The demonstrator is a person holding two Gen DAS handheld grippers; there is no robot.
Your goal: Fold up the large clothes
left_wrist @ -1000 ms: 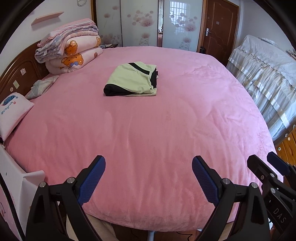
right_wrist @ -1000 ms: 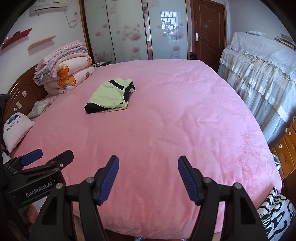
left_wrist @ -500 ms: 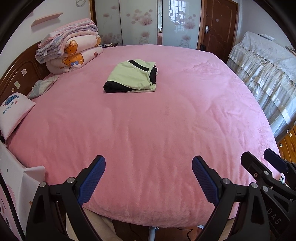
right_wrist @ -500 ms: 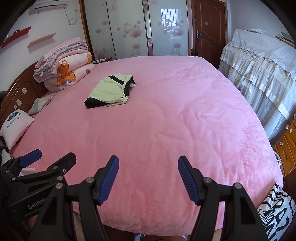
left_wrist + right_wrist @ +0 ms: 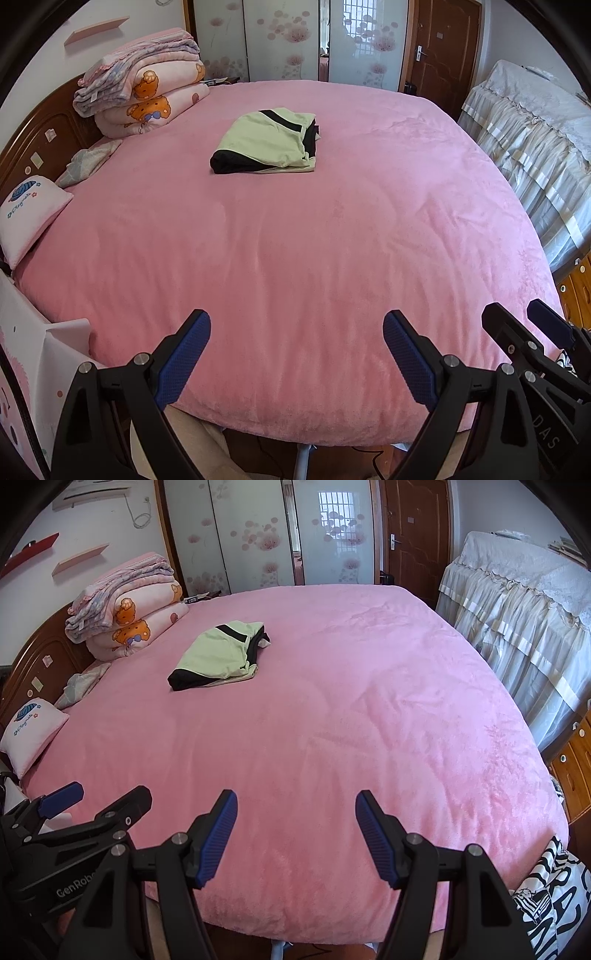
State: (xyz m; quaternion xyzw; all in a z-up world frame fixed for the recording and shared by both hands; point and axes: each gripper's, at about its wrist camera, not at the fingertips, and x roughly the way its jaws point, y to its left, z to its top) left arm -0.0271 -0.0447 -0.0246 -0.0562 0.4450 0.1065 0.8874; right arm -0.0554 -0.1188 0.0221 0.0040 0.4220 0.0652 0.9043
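Hovering off the bed edge, garment already folded

Both claws hang spread and empty: left gripper [image 5: 297,345], right gripper [image 5: 295,830]. Folded green-black garment [image 5: 267,142] lies far ahead on the pink bedspread [image 5: 314,240], well apart from both.

Risk: reaching in again and snagging a loose layer would undo the fold.

Right view alone shows a black-white patterned cloth [image 5: 550,897] just right of its claw; left view alone shows a white panel [image 5: 44,354] at its left.

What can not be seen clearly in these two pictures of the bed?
- Folded green and black garment: lower layers hidden by its top fold, both views.
- Black and white patterned fabric: cut off by the edge, right wrist view.
- White pillow's blue print: too small to read.
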